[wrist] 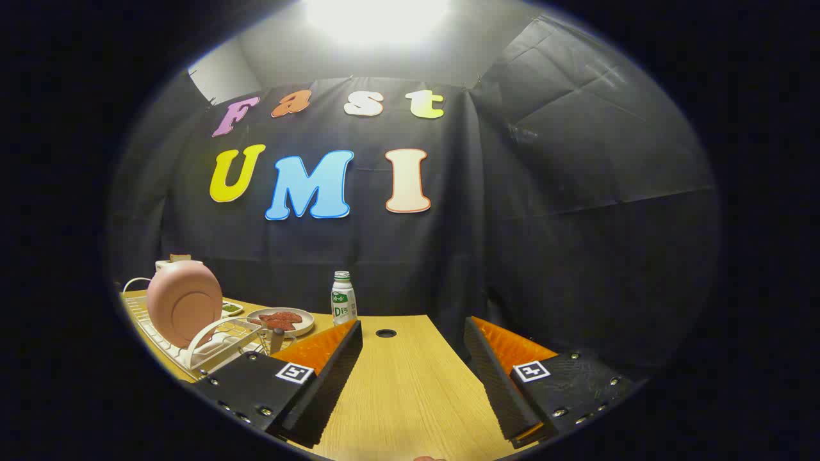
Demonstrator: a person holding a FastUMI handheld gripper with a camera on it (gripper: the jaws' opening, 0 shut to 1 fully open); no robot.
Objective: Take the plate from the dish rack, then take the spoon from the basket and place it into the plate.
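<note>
- Currently the jaws [413, 358] stand wide apart, holding nothing, over bare bench [397, 397].
- Well off to their left, the pink plate [184, 302] stands upright in the white dish rack [211, 342].
- Likely stiff, smooth and breakable; grip its upper rim.

plate [184, 303] upright in dish rack [211, 342] | bottle [343, 299] probably behind, right

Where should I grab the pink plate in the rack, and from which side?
Probably the top rim of the plate, from above. It stands on edge in the rack, so only its upper rim is free. The gripper is open over the table, right of the rack.
</note>
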